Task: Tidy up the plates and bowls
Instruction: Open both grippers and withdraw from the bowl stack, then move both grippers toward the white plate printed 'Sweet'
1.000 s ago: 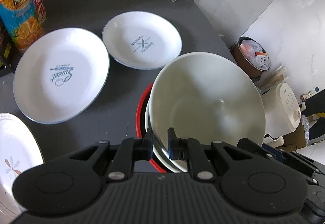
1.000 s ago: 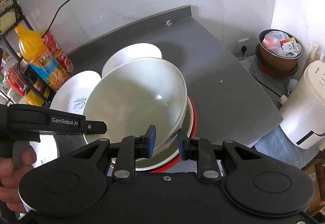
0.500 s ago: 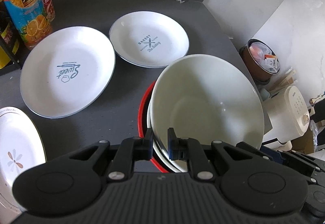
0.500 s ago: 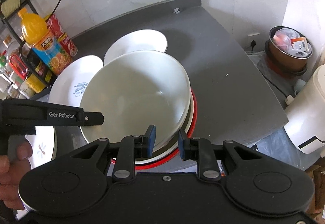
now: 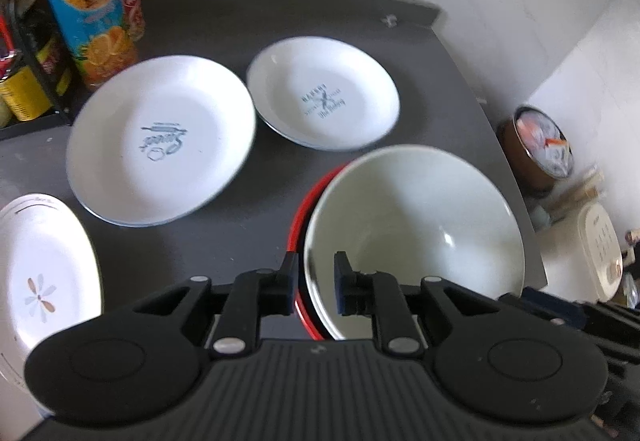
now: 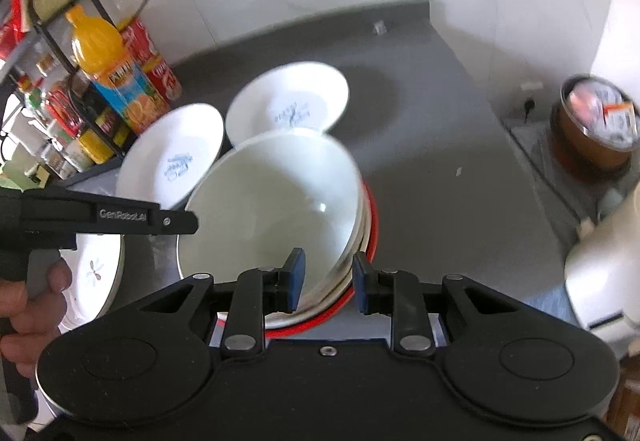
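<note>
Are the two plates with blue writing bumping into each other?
Cannot tell. In the left wrist view the big plate and small plate nearly meet, but blur hides any gap.

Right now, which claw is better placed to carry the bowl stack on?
Neither alone. The left claw and right claw each straddle opposite rims of the bowl stack, so both should likely carry it together.

The left gripper (image 5: 316, 283) has its two fingers on either side of the near rim of a white bowl (image 5: 412, 237) that sits in a red-rimmed dish (image 5: 298, 217) on the dark counter (image 5: 240, 229), near three white plates.
</note>
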A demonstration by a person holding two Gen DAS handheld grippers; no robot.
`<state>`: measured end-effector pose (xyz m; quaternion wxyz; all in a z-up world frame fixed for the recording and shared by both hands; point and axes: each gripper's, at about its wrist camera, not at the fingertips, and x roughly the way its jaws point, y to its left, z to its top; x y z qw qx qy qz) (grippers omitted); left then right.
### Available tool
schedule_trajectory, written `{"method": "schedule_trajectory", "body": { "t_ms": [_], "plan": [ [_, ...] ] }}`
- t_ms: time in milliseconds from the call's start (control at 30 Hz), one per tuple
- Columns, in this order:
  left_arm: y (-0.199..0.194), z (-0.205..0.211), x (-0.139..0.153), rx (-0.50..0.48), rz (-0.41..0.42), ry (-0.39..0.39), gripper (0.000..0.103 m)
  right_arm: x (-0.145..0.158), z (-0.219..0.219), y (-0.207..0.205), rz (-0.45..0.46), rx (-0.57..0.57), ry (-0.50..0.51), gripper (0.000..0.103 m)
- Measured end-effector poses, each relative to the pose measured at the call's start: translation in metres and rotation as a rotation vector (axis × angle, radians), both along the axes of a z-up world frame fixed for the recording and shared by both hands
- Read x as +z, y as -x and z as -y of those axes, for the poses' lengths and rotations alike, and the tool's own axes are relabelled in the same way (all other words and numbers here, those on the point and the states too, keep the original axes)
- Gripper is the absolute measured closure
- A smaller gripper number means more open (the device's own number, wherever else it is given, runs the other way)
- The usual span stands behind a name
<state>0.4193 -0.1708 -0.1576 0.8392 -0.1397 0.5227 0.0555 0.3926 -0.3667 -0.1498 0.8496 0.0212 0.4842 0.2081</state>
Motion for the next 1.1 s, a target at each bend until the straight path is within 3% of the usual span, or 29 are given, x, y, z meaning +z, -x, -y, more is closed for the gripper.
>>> {"method": "schedule_trajectory", "body": {
  "t_ms": [133,433,533,667,933,1100],
  "plan": [
    [0.002,-0.009,0.007,0.061,0.010,0.000,0.084,-0.004,0.006,-0.014,0.007,0.033,0.000,0.091],
    [0.006,-0.035,0.016,0.175,0.015,-0.017,0.083,-0.014,0.005,-0.026,-0.034,0.078,0.006,0.092],
    [0.008,-0.048,0.017,0.200,0.009,-0.024,0.083,-0.008,0.006,-0.031,-0.046,0.045,-0.007,0.089],
    [0.012,-0.068,0.019,0.239,0.011,-0.020,0.076,0.010,0.000,-0.037,0.014,0.041,-0.042,0.070],
    [0.009,-0.112,0.018,0.262,0.017,-0.027,0.058,0.024,-0.047,-0.054,0.034,0.036,-0.078,0.069],
    [0.004,-0.147,0.016,0.265,0.014,-0.019,0.049,0.028,-0.094,-0.059,0.005,0.030,-0.099,0.053]
  ]
}}
